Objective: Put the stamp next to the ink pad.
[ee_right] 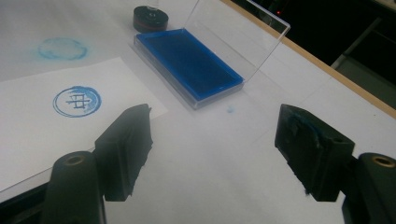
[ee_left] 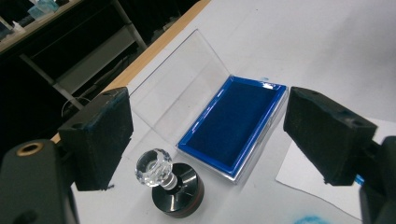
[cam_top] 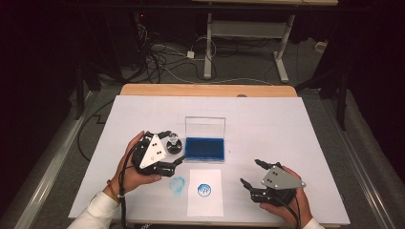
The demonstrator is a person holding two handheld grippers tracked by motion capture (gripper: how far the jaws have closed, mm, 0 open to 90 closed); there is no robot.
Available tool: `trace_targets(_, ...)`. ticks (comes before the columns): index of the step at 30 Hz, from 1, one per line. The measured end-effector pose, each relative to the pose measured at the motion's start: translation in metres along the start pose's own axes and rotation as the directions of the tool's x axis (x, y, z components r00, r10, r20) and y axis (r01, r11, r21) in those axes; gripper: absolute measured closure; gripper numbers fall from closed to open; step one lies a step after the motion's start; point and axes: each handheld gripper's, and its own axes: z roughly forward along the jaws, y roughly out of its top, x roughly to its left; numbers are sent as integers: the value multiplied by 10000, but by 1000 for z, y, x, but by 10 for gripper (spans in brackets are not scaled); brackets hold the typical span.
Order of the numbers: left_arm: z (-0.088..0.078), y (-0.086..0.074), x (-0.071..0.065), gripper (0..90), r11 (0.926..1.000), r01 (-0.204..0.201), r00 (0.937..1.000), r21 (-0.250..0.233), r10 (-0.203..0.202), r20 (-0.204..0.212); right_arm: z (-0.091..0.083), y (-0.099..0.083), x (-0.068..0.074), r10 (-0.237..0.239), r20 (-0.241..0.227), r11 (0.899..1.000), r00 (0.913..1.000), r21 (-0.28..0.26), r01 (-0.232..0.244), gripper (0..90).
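Note:
A round black stamp [cam_top: 174,145] with a clear faceted knob [ee_left: 153,168] stands upright on the white table cover, just left of an open blue ink pad [cam_top: 205,149]. The pad's clear lid [cam_top: 205,126] is raised at its far side. My left gripper [cam_top: 171,148] is open with its jaws either side of the stamp and not touching it; in the left gripper view the stamp [ee_left: 173,189] sits near the left jaw. A white paper sheet [cam_top: 205,202] with a blue round print [cam_top: 204,190] lies in front of the pad. My right gripper [cam_top: 252,174] rests open and holds nothing, to the right of the sheet.
A faint blue ring smear [cam_top: 177,185] marks the cover left of the sheet. The wooden table edge [cam_top: 205,89] runs along the far side, with cables and a desk frame [cam_top: 248,43] on the floor beyond. In the right gripper view the pad [ee_right: 189,63] lies ahead.

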Motion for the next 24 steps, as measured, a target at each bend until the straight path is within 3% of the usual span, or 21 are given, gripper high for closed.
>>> trace_targets(8, -6, -7, -4, 153, 9999, -103, 9999, 32, 103, -36, 0, 0, 1, -14, 6, 10000, 10000, 7, 14, 276)
trace_targets(18, -14, -20, -9, 153, 9999, -139, 9985, 59, 142, -535, -3, -1, -1, 53, 124, 10000, 9999, -12, -53, 276)
trace_targets(24, -16, -32, -11, 153, 9997, -64, 9987, 240, 76, -509, -5, -3, -2, 94, 209, 10000, 9997, 16, -94, 277)
